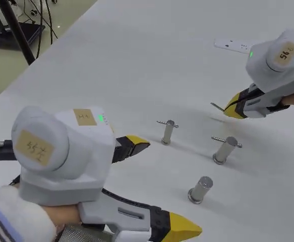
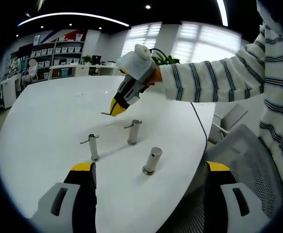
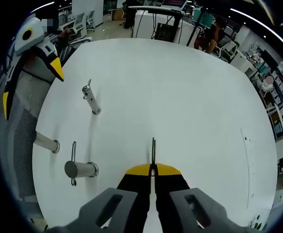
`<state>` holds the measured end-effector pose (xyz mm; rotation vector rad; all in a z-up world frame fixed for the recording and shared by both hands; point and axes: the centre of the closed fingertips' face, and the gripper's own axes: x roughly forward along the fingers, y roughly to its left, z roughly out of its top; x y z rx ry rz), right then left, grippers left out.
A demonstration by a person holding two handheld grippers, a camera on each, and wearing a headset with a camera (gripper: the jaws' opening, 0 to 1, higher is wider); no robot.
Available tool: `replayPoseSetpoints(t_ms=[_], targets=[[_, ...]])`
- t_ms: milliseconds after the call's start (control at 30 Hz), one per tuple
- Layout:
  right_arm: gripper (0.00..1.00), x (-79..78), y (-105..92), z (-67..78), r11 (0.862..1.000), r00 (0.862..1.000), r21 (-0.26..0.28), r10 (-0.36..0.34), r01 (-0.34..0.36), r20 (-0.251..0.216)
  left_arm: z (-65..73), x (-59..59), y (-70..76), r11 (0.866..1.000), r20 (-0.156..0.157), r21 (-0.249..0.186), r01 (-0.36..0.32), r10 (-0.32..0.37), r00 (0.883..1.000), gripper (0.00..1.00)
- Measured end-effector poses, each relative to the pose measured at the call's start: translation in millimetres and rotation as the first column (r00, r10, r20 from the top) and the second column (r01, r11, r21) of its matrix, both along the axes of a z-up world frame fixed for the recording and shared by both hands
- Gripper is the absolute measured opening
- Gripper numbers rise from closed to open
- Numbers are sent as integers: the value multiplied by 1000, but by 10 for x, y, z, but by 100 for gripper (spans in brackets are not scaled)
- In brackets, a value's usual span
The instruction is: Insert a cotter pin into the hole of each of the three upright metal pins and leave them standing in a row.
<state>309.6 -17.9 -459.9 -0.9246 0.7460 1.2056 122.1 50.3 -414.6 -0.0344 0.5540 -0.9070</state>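
Three metal pins stand on the white table [image 1: 136, 60]. The far pin [image 1: 168, 132] and the right pin [image 1: 225, 149] each carry a cotter pin through the top. The near pin [image 1: 201, 189] has none. My right gripper [image 1: 232, 108] hovers above and to the right of them, shut on a loose cotter pin [image 1: 217, 107] that sticks out past its tips [image 3: 153, 148]. At the lower left, my left gripper [image 1: 162, 185] is open, and the bare pin [image 2: 152, 161] stands just ahead between its jaws. The right gripper [image 2: 117, 107] hangs over the pinned posts [image 2: 133, 132] [image 2: 93, 147].
A white power strip [image 1: 232, 46] lies at the far right of the table. The table's left edge drops to a floor with cables and a dark stand [image 1: 15, 30]. A mesh chair [image 2: 258, 174] sits by the near edge.
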Motion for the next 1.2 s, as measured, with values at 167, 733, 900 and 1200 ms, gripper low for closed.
replayPoseSetpoints(t_ms=[167, 733, 900, 1200], targets=[[0, -47, -9, 210, 999, 998, 48, 2, -4, 56, 55, 31, 9, 1000, 8, -2, -1, 1, 1000, 90], [0, -386, 134, 882, 978, 957, 155, 94, -140, 273, 234, 192, -57, 997, -7, -71, -7, 6, 1000, 75], [0, -477, 161, 994, 971, 946, 172, 106, -165, 308, 305, 274, -92, 996, -11, -89, -6, 5, 1000, 70], [0, -691, 155, 1113, 964, 922, 169, 132, -206, 365, 476, 447, -125, 989, -19, -147, -23, 21, 1000, 60]])
